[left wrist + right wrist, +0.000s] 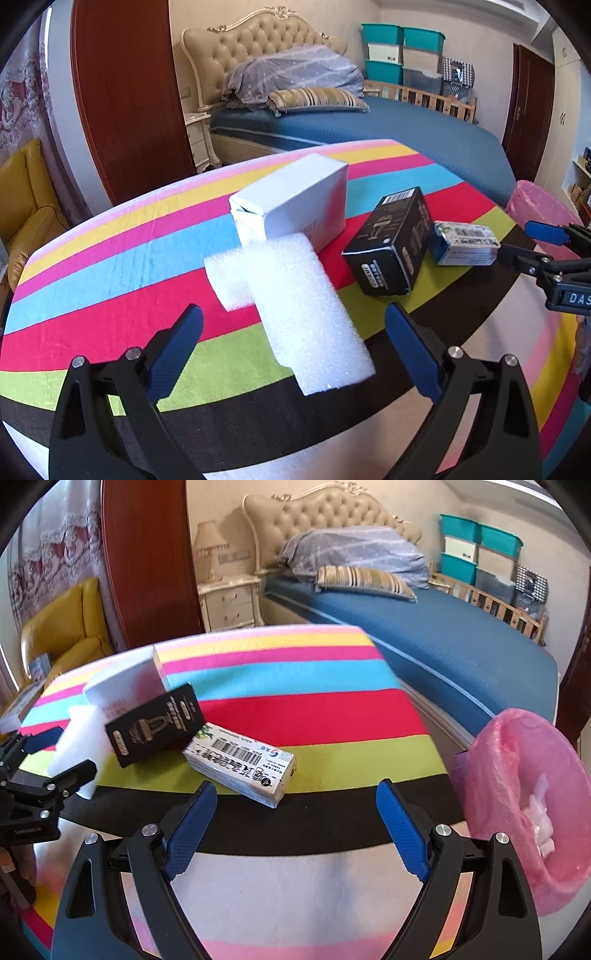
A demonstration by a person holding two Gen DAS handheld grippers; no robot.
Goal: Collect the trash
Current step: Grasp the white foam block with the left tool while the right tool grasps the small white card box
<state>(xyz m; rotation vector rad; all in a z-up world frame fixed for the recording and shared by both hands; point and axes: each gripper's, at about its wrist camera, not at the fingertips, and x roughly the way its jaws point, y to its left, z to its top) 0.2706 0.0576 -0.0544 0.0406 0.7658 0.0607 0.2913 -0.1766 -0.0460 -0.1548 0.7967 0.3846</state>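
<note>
Left wrist view: we see the left hand-held gripper [293, 339] spread wide over the striped table [110, 280], its blue fingers [181, 354] either side of the near end of a white foam block [295, 306] without pressing on it. Behind the foam lies a white box [295, 199], which the foam leans against; to the right sit a black box [391, 243] and, just beside it, a small barcoded carton [465, 243]. Right wrist view: we see the right hand-held gripper [295, 823] likewise wide and empty, with the carton [240, 768] just beyond its left finger. A bin lined with a pink bag [517, 775] stands at the right, off the table. A blue bed [443, 638] fills the background.
</note>
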